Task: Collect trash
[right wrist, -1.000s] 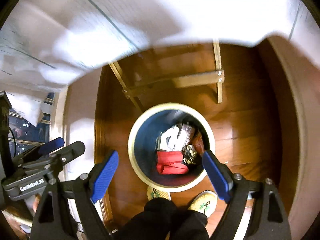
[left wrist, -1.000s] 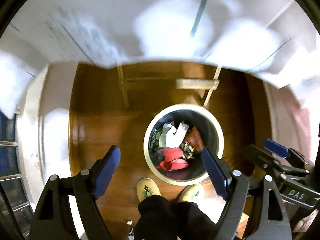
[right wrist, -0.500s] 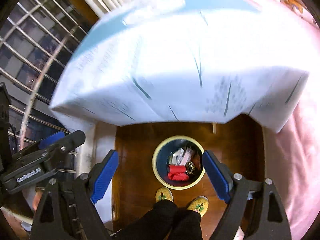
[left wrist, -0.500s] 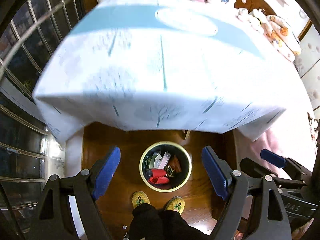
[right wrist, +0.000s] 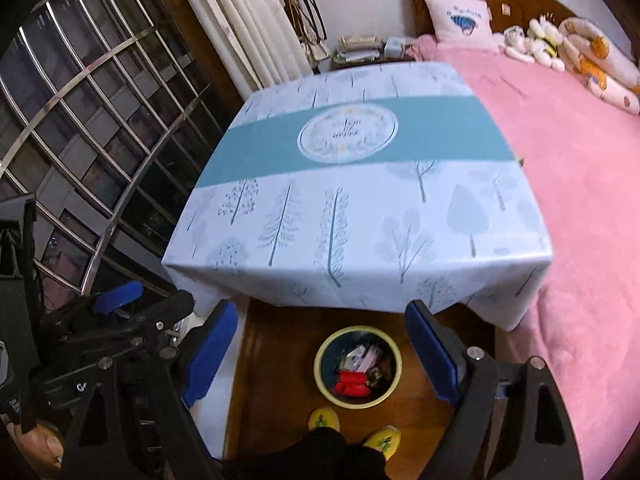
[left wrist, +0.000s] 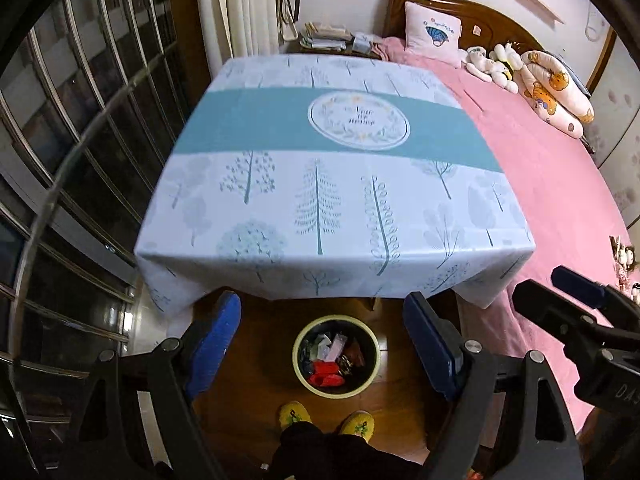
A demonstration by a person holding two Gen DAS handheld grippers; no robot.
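From my left wrist view, the left gripper (left wrist: 322,344) gapes empty above the round cream-rimmed waste bin (left wrist: 336,354) holding red and white trash. From the right, the right gripper (right wrist: 318,350) is likewise spread, empty; the tree-print tablecloth (right wrist: 360,220) looks bare, so I judge collection finished; next, check for strays.

A home bedroom. A bed (left wrist: 560,184) with a pink cover, a pillow (left wrist: 432,34) and soft toys (left wrist: 496,64) fills the right. A desk (left wrist: 328,184) under a tree-print cloth stands beside it, near a barred window (left wrist: 80,128) and pale curtains (left wrist: 244,4).
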